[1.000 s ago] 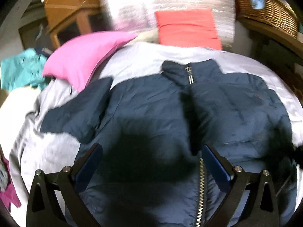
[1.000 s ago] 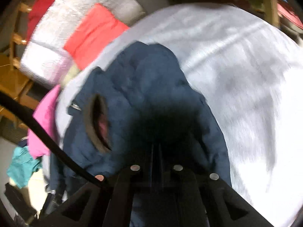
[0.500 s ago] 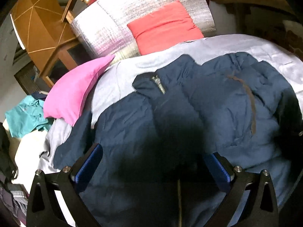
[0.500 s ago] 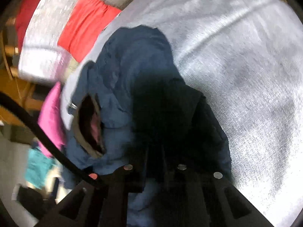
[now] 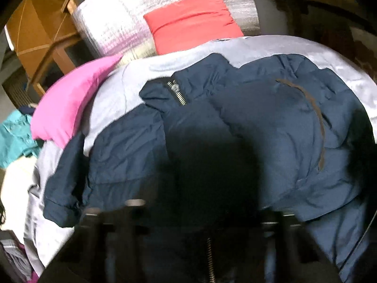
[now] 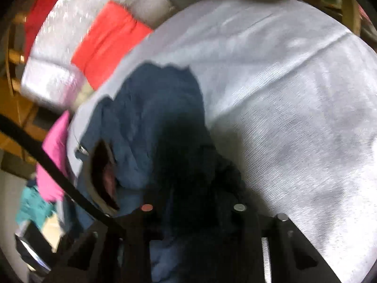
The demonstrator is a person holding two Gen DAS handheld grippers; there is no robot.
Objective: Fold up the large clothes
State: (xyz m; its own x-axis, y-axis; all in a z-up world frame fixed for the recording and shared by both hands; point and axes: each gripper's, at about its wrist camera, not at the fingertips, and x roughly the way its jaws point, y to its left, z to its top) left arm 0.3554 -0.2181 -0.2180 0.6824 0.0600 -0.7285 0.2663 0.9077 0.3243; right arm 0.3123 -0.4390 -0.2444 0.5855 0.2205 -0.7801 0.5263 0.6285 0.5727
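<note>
A navy puffer jacket lies on a pale grey bed sheet, collar and zipper top pointing away. Its right part is folded over and shows a brown trim. My left gripper is low over the jacket's lower front. Its blurred jaws are closing with dark jacket fabric between them, and the pads are hidden. In the right wrist view the jacket fills the centre. The jaws of my right gripper are opening, with jacket fabric still in the gap.
A pink pillow, a red cushion and a silver padded mat sit at the bed's far side beside wooden furniture. Teal clothes lie left. A black cable crosses the right wrist view. Bare sheet spreads right.
The jacket's right part has been folded over, showing brown trim. My left gripper sank toward the jacket and its jaws came inward. My right gripper's jaws have parted.
</note>
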